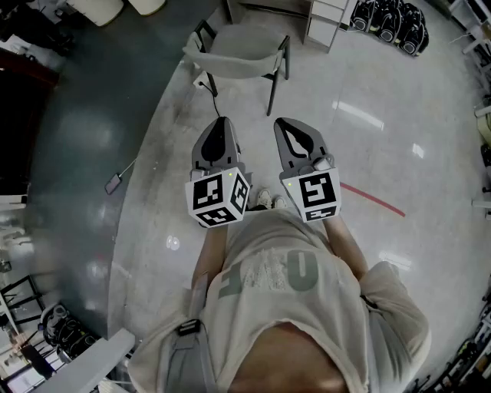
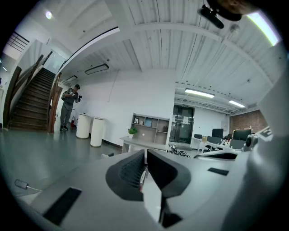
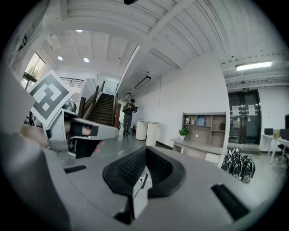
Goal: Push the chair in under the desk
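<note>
The chair (image 1: 238,57), with a pale seat and back on black legs, stands on the light floor ahead of me. It is a little left of centre and apart from both grippers. Beyond it, in the left gripper view, is the white desk (image 2: 135,140) with a small plant on it; the desk (image 3: 194,145) also shows in the right gripper view. My left gripper (image 1: 221,123) and right gripper (image 1: 290,129) are held side by side in the air, pointing at the chair. The left gripper (image 2: 145,155) and right gripper (image 3: 145,152) are both shut with nothing between the pads.
A thin cable with a small device (image 1: 115,183) lies on the dark floor at the left. A red line (image 1: 372,198) crosses the floor at the right. Black bags (image 1: 387,23) sit by a white drawer unit (image 1: 326,19). Far off, a person (image 2: 70,106) stands by stairs near two white cylinders (image 2: 90,128).
</note>
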The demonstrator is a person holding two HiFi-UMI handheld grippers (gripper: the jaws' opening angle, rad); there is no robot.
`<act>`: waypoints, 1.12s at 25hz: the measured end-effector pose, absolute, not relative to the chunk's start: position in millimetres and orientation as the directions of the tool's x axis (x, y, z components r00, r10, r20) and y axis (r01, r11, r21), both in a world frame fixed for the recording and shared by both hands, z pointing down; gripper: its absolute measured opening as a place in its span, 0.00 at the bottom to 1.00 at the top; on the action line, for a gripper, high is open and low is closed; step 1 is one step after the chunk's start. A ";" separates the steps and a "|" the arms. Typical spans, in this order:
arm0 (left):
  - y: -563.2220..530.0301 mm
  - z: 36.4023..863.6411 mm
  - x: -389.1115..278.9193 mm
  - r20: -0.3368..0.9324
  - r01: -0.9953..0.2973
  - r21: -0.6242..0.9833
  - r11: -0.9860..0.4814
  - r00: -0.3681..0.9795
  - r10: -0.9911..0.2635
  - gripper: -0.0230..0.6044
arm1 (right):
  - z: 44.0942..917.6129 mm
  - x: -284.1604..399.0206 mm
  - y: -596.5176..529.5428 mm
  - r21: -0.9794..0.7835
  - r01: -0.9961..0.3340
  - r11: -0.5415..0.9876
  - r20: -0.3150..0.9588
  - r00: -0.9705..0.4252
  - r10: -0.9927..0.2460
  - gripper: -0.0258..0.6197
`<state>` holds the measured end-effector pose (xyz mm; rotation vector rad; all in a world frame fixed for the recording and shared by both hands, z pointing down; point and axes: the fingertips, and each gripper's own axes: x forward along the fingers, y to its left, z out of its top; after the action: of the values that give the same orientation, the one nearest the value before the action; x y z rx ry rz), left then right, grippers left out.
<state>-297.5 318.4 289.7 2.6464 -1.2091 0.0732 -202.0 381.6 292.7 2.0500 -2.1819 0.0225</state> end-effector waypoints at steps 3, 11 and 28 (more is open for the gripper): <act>312.8 291.0 -298.8 0.141 -0.753 0.184 -0.631 0.656 -0.742 0.08 | 293.5 -202.7 375.4 0.098 -0.993 0.069 0.118 -0.058 -0.991 0.07; 280.8 290.8 -312.9 0.142 -0.758 0.193 -0.624 0.650 -0.746 0.08 | 286.3 -207.0 343.6 0.124 -0.989 0.075 0.104 -0.062 -0.993 0.07; 156.5 344.6 -298.9 0.225 -0.815 0.203 -0.543 0.578 -0.784 0.08 | 325.3 -155.9 246.2 0.067 -0.990 0.121 0.158 -0.109 -0.981 0.07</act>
<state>-298.9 156.5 344.6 2.5278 -1.3145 0.1554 -155.9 246.2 325.3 1.9789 -2.2240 0.0822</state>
